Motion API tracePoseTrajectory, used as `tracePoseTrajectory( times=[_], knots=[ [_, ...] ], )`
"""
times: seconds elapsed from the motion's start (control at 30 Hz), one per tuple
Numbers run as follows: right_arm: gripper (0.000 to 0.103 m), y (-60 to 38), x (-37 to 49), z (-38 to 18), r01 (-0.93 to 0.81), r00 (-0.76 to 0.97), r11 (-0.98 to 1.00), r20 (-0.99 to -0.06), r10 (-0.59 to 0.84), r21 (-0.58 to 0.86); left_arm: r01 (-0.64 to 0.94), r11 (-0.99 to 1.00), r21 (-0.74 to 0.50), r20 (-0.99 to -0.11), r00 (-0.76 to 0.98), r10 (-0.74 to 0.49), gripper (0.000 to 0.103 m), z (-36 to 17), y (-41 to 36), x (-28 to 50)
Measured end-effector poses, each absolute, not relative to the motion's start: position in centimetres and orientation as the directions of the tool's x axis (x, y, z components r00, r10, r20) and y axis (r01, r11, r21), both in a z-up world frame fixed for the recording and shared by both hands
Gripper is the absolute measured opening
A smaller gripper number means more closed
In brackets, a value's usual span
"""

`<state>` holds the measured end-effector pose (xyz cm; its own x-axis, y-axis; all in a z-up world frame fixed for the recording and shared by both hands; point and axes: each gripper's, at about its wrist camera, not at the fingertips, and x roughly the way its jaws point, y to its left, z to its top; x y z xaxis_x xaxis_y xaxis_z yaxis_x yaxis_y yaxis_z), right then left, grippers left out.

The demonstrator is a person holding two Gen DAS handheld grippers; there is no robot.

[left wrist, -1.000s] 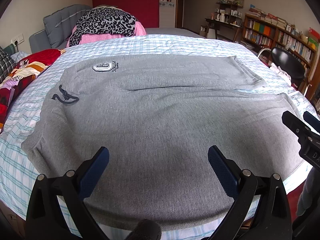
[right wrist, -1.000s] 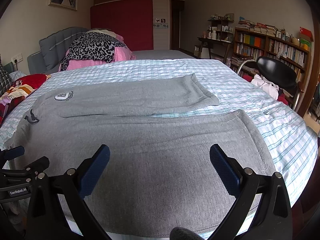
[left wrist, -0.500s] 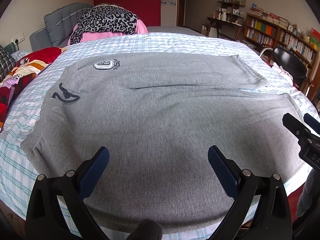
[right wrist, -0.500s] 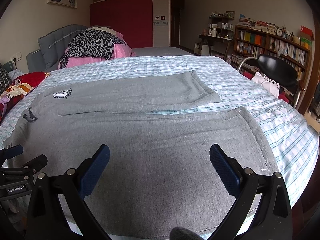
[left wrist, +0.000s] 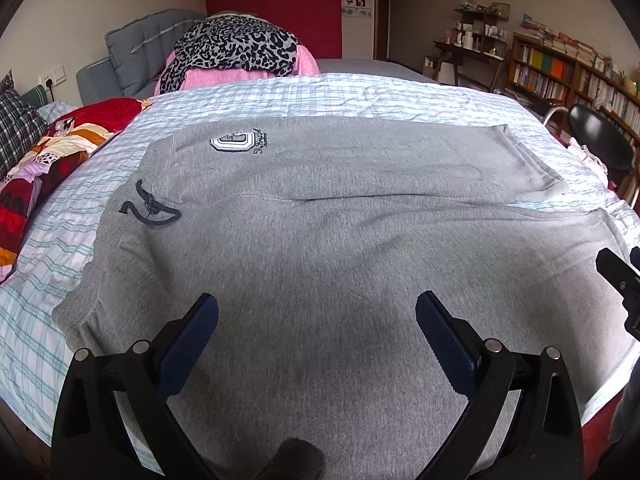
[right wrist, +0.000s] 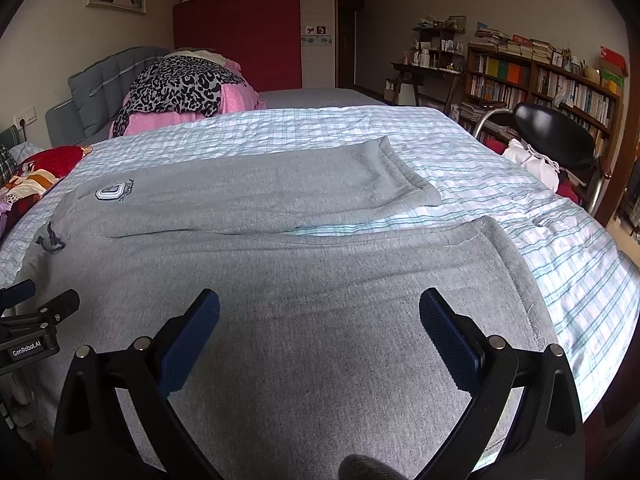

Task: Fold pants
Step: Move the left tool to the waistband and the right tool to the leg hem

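Both cameras nearer; fleecy grey pants flat, checked sheet.

Grey pants are spread flat across a checked bedsheet, low enough to be passed over anywhere. Bare sheet is left beyond the far leg and along the right edge. At the far left, the way is blocked by a heap of leopard-print and pink bedding and a red patterned quilt. A black chair and a bookshelf are set to the right of the bed.
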<state>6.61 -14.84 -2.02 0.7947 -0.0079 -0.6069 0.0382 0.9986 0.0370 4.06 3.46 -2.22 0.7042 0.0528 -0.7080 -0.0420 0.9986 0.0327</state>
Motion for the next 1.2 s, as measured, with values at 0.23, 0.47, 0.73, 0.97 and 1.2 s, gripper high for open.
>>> tracePoseTrajectory(
  times=[0.23,0.47,0.73,0.97,1.2],
  knots=[
    [0.101,-14.8,8.9,-1.9,0.037,0.789,0.999,-0.615,-0.014,0.025,-0.064,0.996,0.055,-0.694,0.715,0.084,0.098,-1.6,4.5,6.0],
    [0.101,-14.6,11.2,-2.1,0.021,0.778,0.999,-0.628,0.001,0.028,-0.095,0.992,0.085,-0.690,0.712,0.127,0.098,-1.4,5.2,8.0],
    [0.101,-15.0,13.7,-2.4,0.009,0.755,0.999,-0.655,0.017,0.037,-0.116,0.979,0.169,-0.663,0.721,0.200,0.098,-0.6,6.0,10.2],
    [0.101,-16.0,16.7,-2.4,0.020,0.734,0.998,-0.679,0.025,0.057,-0.151,0.960,0.236,-0.633,0.725,0.270,0.098,0.5,7.3,12.7],
    [0.101,-16.1,19.7,-2.5,0.017,0.723,1.000,-0.691,0.001,0.019,-0.143,0.958,0.249,-0.658,0.701,0.276,0.098,0.2,8.1,15.4]
  ],
)
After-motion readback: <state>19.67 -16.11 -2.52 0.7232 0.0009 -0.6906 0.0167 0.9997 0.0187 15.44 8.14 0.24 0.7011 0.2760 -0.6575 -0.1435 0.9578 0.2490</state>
